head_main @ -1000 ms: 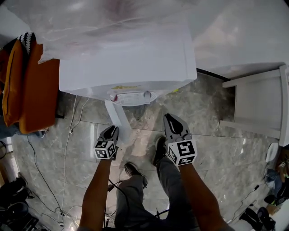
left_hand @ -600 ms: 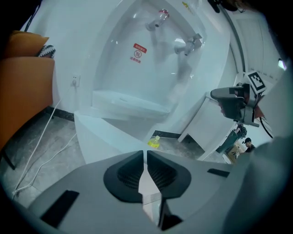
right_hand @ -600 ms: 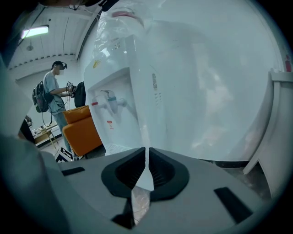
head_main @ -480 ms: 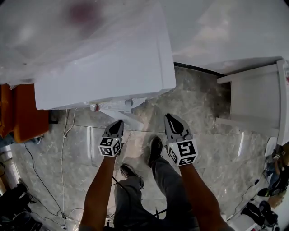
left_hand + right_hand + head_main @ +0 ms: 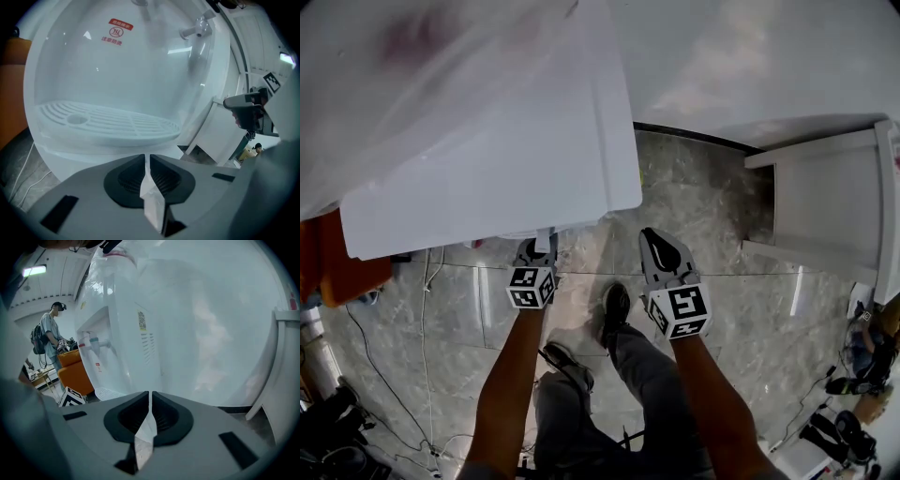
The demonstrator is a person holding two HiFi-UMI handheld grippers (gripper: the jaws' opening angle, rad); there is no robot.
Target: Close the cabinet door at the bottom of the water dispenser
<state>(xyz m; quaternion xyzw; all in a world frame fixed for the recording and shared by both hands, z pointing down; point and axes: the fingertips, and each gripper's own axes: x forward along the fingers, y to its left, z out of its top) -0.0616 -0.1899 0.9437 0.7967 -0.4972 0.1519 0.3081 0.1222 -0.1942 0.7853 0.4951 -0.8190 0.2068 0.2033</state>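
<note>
The water dispenser [image 5: 487, 141] fills the upper left of the head view, its white top wrapped in clear plastic film. The left hand-held gripper [image 5: 536, 251] reaches in just under its front edge. In the left gripper view the jaws are closing and stand nearly together, with only a thin slit and nothing between the pads. Straight ahead of them is the ribbed drip tray [image 5: 108, 124], with the taps [image 5: 194, 30] higher up. The cabinet door [image 5: 56, 158] is the white front below that tray (whether it sits flush with the body cannot be told from here). It lies close in front of the left jaws.

The right hand-held gripper [image 5: 652, 239] hangs over the grey marble floor [image 5: 722, 234], beside the dispenser's right corner and clear of it. Its jaws are together and empty. Its own view looks along the dispenser's filmed side panel.

A white chair [image 5: 830, 211] stands to the right, well apart from the dispenser. An orange sofa [image 5: 337, 267] shows at the left edge. The person's shoes [image 5: 614, 305] are between the two forearms, and another person [image 5: 49, 336] stands in the background near the sofa.
</note>
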